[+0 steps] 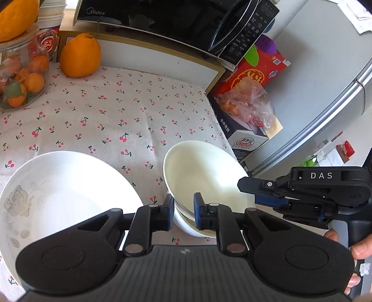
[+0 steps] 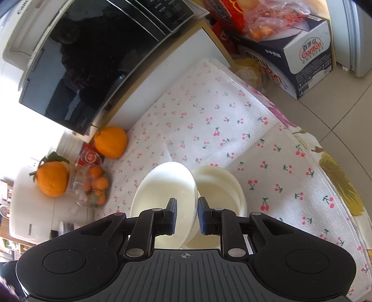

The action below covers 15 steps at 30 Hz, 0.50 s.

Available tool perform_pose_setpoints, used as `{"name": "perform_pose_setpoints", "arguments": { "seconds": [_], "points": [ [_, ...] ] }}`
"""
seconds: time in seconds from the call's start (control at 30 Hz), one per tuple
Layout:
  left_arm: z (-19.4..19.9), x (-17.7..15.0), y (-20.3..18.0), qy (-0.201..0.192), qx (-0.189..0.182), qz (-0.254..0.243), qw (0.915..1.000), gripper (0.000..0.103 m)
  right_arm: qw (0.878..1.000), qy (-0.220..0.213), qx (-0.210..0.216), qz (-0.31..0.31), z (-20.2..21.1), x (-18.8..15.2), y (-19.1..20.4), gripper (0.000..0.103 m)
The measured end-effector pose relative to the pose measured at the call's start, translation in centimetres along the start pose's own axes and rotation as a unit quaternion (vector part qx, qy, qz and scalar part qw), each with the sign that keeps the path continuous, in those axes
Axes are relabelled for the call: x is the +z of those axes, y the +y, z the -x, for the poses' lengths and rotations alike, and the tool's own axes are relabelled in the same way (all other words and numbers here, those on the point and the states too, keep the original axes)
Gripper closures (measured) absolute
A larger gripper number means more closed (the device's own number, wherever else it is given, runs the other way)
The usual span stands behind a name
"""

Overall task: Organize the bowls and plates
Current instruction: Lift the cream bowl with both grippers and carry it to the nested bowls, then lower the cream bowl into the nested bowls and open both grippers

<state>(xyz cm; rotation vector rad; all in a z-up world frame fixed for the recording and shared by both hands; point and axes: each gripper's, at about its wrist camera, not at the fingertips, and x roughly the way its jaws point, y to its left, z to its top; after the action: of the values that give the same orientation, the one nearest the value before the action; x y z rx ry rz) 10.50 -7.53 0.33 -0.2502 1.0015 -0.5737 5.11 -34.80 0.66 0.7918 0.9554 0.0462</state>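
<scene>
Plate (image 1: 58, 197): large white one with a grey rose print on its rim, lying flat near the tablecloth's (image 1: 111, 111) front-left edge in my left wrist view.
Left gripper (image 1: 183, 211): I see its jaws narrowed onto the near rim of the tilted bowl (image 1: 204, 176); the blue pads sit either side of that rim, so I read it as gripped.
Tilted bowl: plain white, mouth tipped up and away from me toward the back-right, leaning in the lower bowl (image 1: 186, 226), near the cloth's right edge.
Lower bowl: white, upright on the cloth, mostly hidden under the tilted one.
Right gripper (image 1: 253, 188): it comes in from the right, pointing left, tip over the tilted bowl's right rim; in its own camera the jaws are closed down on that thin rim.
Right hand (image 1: 355, 251): fingers wrapped round the handle at the frame's right edge.
Writing: "DAS" on the right gripper; "Midea" on the microwave (image 1: 162, 18) at the back; "Ganten" on the box (image 1: 246, 139) beyond the cloth's right edge.
Fruit: one orange (image 1: 80, 55) at the back-left, a jar (image 1: 21, 76) of small ones in the left corner.
</scene>
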Motion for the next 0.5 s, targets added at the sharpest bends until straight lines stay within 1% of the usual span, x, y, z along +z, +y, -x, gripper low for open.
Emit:
{"name": "perform_pose_setpoints", "arguments": {
  "seconds": [0.17, 0.37, 0.5],
  "points": [
    [-0.6, -0.2, -0.4, 0.006, 0.008, -0.014, 0.9998, 0.087, 1.000, 0.002, -0.011, 0.003, -0.2, 0.0, -0.2, 0.082],
    [-1.0, -0.3, -0.7, 0.011, 0.009, -0.020, 0.9997, 0.087, 1.000, 0.006, -0.026, 0.009, -0.5, 0.1, -0.5, 0.082],
    [-1.3, -0.5, -1.1, 0.010, 0.018, -0.035, 0.9992, 0.087, 0.999, 0.011, -0.037, 0.013, -0.9, 0.1, -0.7, 0.082]
  ]
}}
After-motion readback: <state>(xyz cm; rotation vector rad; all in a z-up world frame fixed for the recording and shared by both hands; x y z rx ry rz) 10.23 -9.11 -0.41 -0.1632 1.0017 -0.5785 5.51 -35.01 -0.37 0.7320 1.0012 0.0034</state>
